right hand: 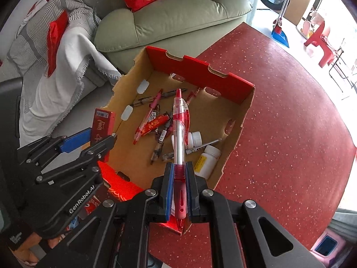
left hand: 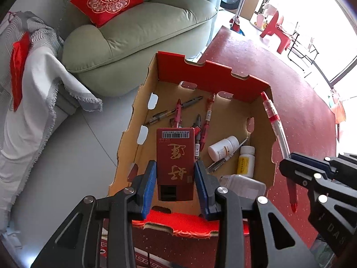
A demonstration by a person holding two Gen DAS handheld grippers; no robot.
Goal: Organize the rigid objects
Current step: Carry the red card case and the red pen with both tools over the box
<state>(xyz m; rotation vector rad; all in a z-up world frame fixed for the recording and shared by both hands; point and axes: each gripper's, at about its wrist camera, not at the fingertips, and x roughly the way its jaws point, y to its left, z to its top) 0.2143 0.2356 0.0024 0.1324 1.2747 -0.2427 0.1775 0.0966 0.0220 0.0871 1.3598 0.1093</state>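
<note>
While both loads hang over the cardboard tray point(left hand: 261, 131), your left gripper point(left hand: 175, 178) clamps the red carton point(left hand: 175, 156) upright, ready to lower; your right gripper point(right hand: 178, 178) pinches the red pen point(right hand: 179, 134) by its grip, above the pens and pill bottles.

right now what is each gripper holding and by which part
Left gripper: flat dark red box with gold characters, by its long sides. Right gripper: red and clear plastic pen, by its red grip.
</note>
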